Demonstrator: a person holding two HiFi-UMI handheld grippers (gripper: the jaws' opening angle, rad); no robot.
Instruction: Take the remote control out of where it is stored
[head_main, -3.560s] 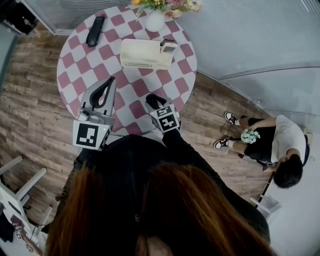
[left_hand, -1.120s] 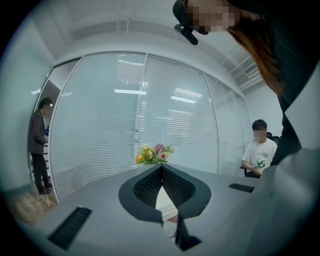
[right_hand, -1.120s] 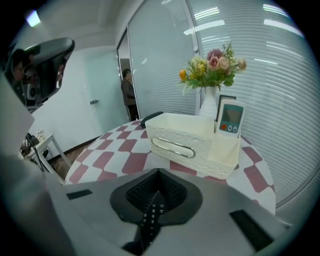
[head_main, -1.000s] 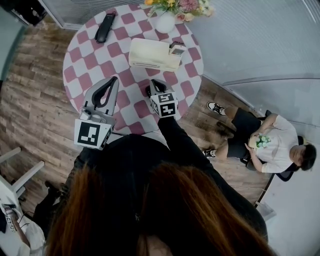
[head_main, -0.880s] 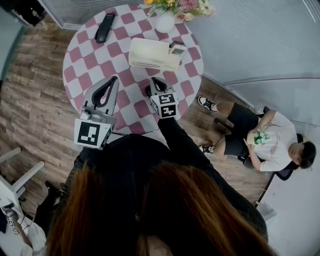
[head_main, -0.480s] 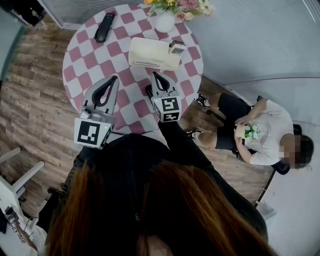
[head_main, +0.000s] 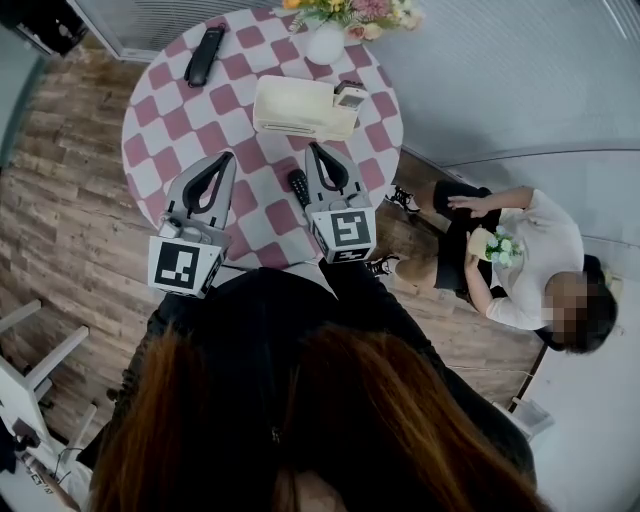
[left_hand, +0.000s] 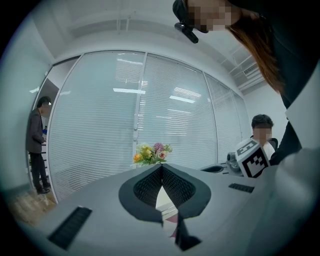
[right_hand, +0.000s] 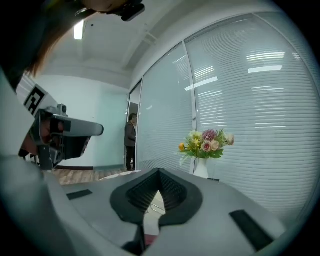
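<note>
On the round checked table (head_main: 160, 130), a long black remote control (head_main: 203, 55) lies at the far left edge. A white box (head_main: 296, 107) sits mid-table, with a small grey device (head_main: 349, 95) at its right end. A short black oblong thing (head_main: 298, 187) lies on the cloth just left of my right gripper (head_main: 316, 148), which hangs shut and empty above the table, short of the box. My left gripper (head_main: 213, 158) is also shut and empty, over the table's near left. In both gripper views the jaws meet at the tips, for the left gripper (left_hand: 161, 166) and the right gripper (right_hand: 159, 171).
A white vase of flowers (head_main: 325, 40) stands at the table's far edge behind the box. A person sits on a chair (head_main: 520, 260) to the right of the table. Another person (left_hand: 36, 140) stands by the glass wall. Wooden floor surrounds the table.
My right gripper has risen above the table and now points more level; the short black thing stays on the cloth beside it. The left gripper has not moved. The seated person has shifted.
</note>
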